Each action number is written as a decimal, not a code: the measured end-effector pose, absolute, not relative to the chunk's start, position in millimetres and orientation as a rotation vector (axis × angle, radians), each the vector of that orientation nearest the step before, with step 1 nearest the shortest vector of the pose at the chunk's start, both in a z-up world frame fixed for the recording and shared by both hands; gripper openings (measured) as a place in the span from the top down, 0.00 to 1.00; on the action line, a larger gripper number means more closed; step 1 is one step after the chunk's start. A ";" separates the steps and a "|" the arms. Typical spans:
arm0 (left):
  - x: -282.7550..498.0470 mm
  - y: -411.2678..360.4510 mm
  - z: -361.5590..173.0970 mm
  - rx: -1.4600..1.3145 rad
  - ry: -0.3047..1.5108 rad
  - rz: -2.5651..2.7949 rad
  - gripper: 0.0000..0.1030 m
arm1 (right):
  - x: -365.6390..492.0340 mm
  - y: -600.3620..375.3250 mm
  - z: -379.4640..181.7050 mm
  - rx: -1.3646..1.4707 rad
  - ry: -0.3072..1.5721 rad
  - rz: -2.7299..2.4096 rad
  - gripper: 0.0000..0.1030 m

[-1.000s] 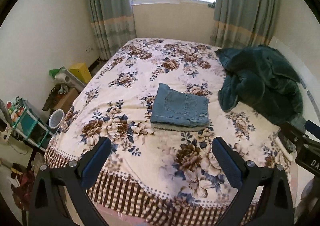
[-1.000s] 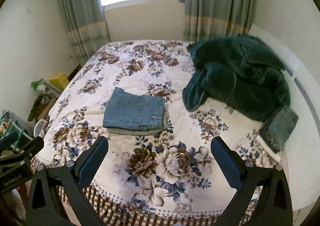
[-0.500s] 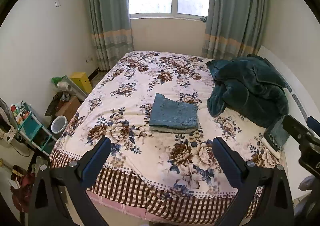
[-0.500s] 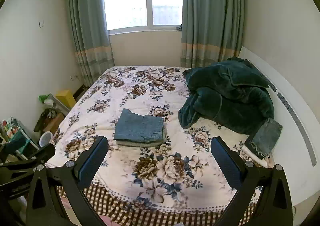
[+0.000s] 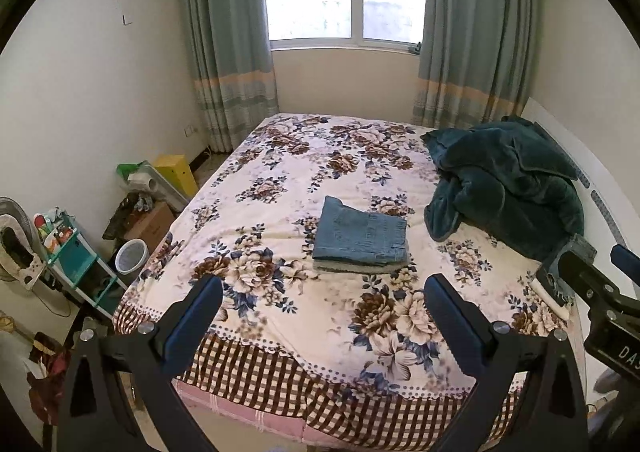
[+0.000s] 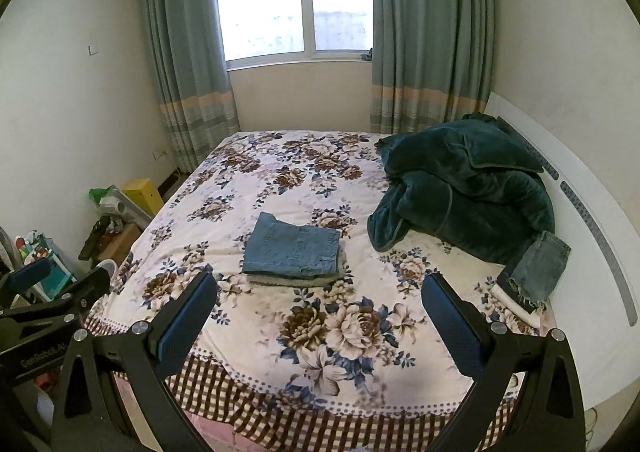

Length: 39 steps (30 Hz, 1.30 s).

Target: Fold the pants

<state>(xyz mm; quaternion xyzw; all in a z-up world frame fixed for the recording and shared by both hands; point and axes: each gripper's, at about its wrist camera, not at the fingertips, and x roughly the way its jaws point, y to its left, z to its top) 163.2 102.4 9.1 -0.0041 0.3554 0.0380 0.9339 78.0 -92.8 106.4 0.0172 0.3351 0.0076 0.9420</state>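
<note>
Both tools have drawn back from the bed point(image 5: 280, 352), left tool point(image 5: 320, 312) and right tool point(image 6: 320, 308) spread wide and empty, folded jeans point(image 5: 360, 236) lying mid-bed, folding apparently finished; nothing further seems needed.

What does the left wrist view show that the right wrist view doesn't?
Only the left wrist view shows the white waste bin whole and the fan at far left. Only the right wrist view shows the rolled jeans unobstructed. Both share the folded denim pants, the green blanket, and open, empty grippers: left gripper, right gripper.
</note>
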 end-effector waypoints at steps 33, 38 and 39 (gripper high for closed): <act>158.5 101.5 11.0 0.003 0.724 0.091 0.00 | 88.9 -89.3 86.8 0.038 0.721 0.031 0.00; 159.9 98.3 13.1 0.002 0.721 0.090 0.00 | 89.3 -90.4 86.0 0.037 0.720 0.032 0.00; 160.2 97.5 14.0 0.002 0.720 0.088 0.00 | 88.5 -89.8 86.5 0.039 0.719 0.032 0.00</act>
